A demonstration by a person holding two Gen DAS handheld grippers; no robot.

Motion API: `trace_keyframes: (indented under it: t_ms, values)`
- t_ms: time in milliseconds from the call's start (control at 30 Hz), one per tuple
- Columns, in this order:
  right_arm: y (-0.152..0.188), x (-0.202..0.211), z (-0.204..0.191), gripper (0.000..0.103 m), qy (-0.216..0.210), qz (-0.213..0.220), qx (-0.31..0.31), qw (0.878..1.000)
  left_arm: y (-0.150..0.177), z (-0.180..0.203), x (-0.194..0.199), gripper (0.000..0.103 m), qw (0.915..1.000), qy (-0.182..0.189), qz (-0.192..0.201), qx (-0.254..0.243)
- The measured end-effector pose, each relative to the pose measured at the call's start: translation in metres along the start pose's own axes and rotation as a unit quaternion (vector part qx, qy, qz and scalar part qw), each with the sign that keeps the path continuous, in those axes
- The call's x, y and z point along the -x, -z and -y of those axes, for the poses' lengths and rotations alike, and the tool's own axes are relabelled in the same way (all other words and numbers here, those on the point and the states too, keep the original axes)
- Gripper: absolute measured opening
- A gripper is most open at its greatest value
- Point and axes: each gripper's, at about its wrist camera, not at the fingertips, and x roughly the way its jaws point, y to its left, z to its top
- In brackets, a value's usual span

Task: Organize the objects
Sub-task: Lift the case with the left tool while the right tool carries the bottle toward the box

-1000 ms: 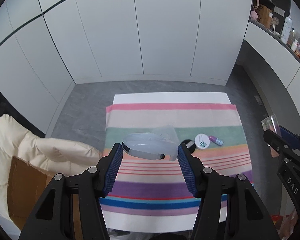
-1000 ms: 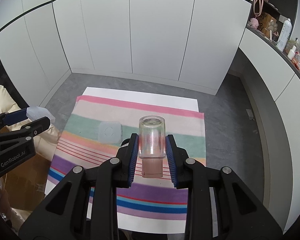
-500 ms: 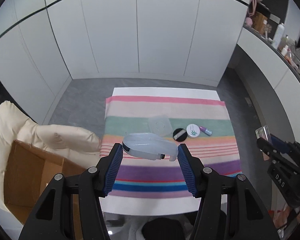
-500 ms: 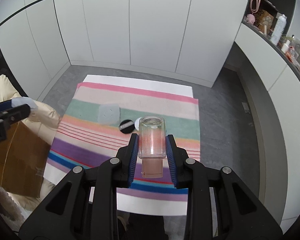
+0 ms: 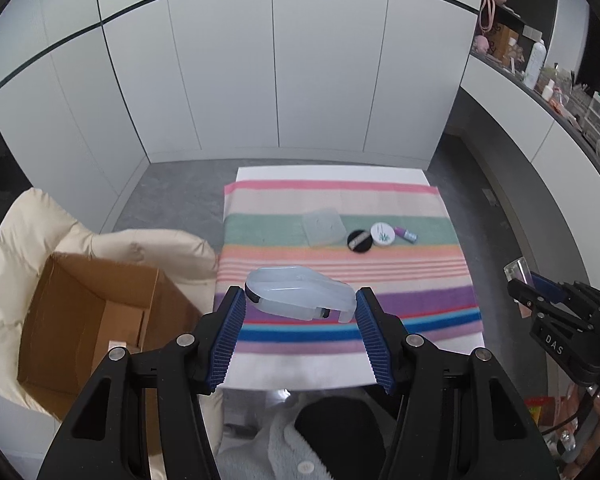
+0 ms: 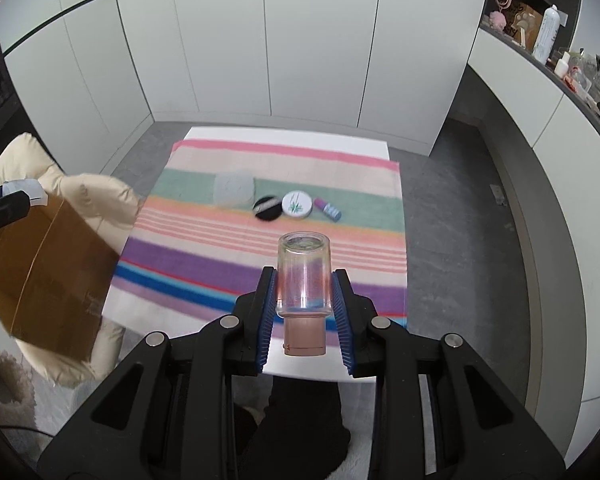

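My left gripper [image 5: 300, 304] is shut on a translucent white plastic case [image 5: 300, 298], held in the air over the near edge of the striped cloth [image 5: 340, 256]. My right gripper [image 6: 304, 290] is shut on a clear glass bottle [image 6: 304, 276] with a tan cap [image 6: 305, 338] pointing back at me. On the cloth lie a frosted square lid [image 5: 325, 226], a black round puff [image 5: 359, 241], a white round compact [image 5: 382, 233] and a small purple tube [image 5: 405, 234]. The same small items show in the right wrist view, among them the lid [image 6: 234, 189] and compact [image 6: 297, 204].
An open cardboard box [image 5: 88, 320] sits on a cream padded chair [image 5: 32, 224] left of the table. White cabinet doors [image 5: 300, 80] close off the far side. A cluttered counter [image 5: 556, 92] runs along the right. A person's lap [image 5: 300, 440] is below the grippers.
Both grippers have pulled back from the table toward me, each still holding its object. The table looks farther away, and the cardboard box has come into view at left.
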Motion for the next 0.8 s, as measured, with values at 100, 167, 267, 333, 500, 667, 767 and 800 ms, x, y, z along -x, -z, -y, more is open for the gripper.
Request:
trace_keyframes:
  t_ms: [100, 167, 267, 333, 500, 667, 767, 800]
  values:
    - [0.013, 0.008, 0.000, 0.029, -0.007, -0.004, 0.000, 1.000, 0.013, -0.003, 0.003, 0.058, 1.0000, 0.004, -0.005, 0.003]
    - [0.020, 0.015, 0.001, 0.029, -0.004, -0.003, 0.002, 1.000, 0.020, -0.006, 0.005, 0.058, 1.0000, 0.000, -0.005, 0.004]
    - [0.029, 0.023, 0.001, 0.029, -0.005, -0.004, 0.001, 1.000, 0.029, -0.012, 0.006, 0.058, 0.9999, -0.009, 0.000, 0.007]
    - [0.036, 0.027, 0.001, 0.029, -0.007, -0.006, 0.003, 1.000, 0.032, -0.015, 0.006, 0.058, 0.9999, -0.008, -0.001, 0.007]
    - [0.046, 0.026, -0.002, 0.029, -0.009, -0.018, 0.000, 1.000, 0.034, -0.020, 0.003, 0.058, 1.0000, -0.005, -0.005, 0.006]
    - [0.045, 0.019, -0.011, 0.029, -0.009, -0.027, 0.002, 1.000, 0.036, -0.032, 0.003, 0.058, 0.9999, -0.005, -0.003, 0.014]
    - [0.042, 0.017, -0.022, 0.029, -0.013, -0.027, 0.012, 0.999, 0.038, -0.044, 0.003, 0.058, 0.9997, -0.010, -0.004, 0.024]
    - [0.040, 0.016, -0.027, 0.029, -0.014, -0.027, 0.015, 0.999, 0.039, -0.048, 0.003, 0.058, 0.9995, -0.012, -0.005, 0.027]
